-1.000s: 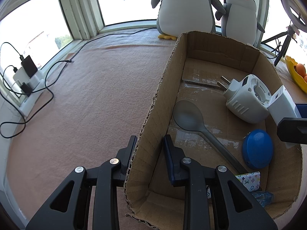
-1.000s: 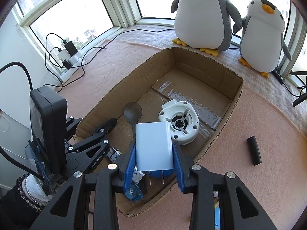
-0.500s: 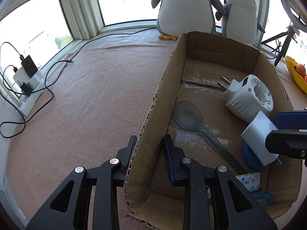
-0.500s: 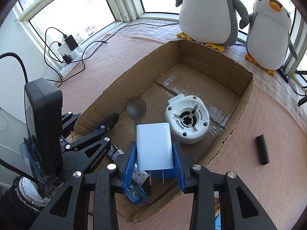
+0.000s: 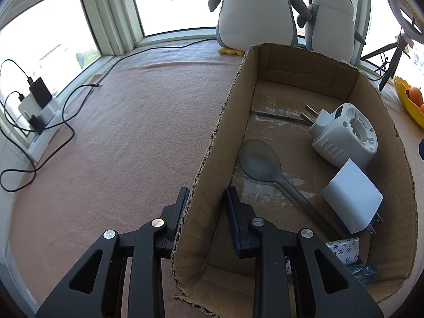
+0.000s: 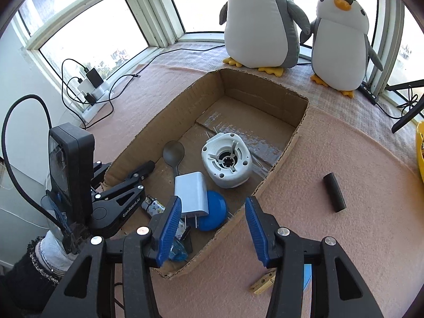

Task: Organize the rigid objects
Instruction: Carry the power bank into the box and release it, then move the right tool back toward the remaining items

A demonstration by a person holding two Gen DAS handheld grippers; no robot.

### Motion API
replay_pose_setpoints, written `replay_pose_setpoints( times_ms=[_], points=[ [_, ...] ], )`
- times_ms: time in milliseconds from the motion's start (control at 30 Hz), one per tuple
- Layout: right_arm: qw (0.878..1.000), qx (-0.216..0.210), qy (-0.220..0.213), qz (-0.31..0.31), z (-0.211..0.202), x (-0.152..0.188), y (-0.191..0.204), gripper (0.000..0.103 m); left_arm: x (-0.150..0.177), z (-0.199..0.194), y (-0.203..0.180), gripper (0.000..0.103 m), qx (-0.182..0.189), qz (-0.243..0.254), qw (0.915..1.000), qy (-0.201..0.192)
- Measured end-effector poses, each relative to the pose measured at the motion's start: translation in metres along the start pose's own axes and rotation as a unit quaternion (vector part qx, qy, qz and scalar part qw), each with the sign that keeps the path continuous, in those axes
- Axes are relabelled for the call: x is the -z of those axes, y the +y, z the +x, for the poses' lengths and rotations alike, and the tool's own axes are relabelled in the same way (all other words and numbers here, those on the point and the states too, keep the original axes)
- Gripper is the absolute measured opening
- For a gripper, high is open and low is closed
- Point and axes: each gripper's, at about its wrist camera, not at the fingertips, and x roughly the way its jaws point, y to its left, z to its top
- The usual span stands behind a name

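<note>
An open cardboard box (image 5: 230, 100) (image 6: 288, 143) stands on the pink felt. My left gripper (image 5: 208, 198) is shut on its left wall, one finger inside and one outside. The box holds a grey spoon (image 5: 259, 159) (image 6: 173, 153), a white round plug adapter (image 5: 344, 137) (image 6: 226, 161), and a white charger (image 5: 352, 204) (image 6: 190, 193) that rests tilted on a blue lid (image 6: 214, 212). My right gripper (image 6: 213, 206) hangs above the box's near right corner. Its jaws are opening, nothing is between them, and the charger lies free below.
On the felt right of the box lie a black cylinder (image 6: 334, 196) and a wooden clothespin (image 6: 262, 282). Two penguin plush toys (image 6: 258, 23) (image 6: 341, 42) stand behind the box. A power strip with cables (image 6: 92, 90) sits far left. A yellow fruit bowl (image 5: 409, 100) is at the right.
The right gripper's jaws spread and let go of the white charger, which now lies on the blue lid in the box. That gripper drew back. The left gripper stayed put.
</note>
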Motion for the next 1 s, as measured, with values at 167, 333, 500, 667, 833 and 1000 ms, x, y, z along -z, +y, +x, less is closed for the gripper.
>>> replay_pose_setpoints(
  times_ms=[167, 333, 500, 667, 833, 1000],
  points=[
    [1.0, 0.016, -0.013, 0.022, -0.025, 0.005, -0.027, 0.046, 0.0, 0.0, 0.0, 0.025, -0.001, 0.001, 1.0, -0.001],
    [0.998, 0.04, -0.014, 0.035, -0.04, 0.015, -0.055, 0.046, 0.0, -0.001, 0.0, 0.025, -0.001, 0.003, 1.0, -0.001],
    [0.997, 0.06, -0.005, 0.054, -0.044, 0.026, -0.083, 0.046, 0.0, -0.001, 0.0, 0.025, -0.002, 0.004, 1.0, -0.001],
    [0.996, 0.06, 0.015, 0.058, -0.039, 0.042, -0.096, 0.046, 0.001, -0.001, 0.0, 0.025, -0.003, 0.005, 1.0, -0.001],
    [0.997, 0.041, 0.026, 0.061, -0.032, 0.058, -0.093, 0.046, 0.001, -0.001, 0.0, 0.025, -0.004, 0.007, 1.0, 0.0],
    [0.997, 0.015, 0.038, 0.068, -0.017, 0.064, -0.086, 0.046, 0.0, -0.001, -0.001, 0.025, -0.006, 0.009, 0.9999, 0.0]
  ],
)
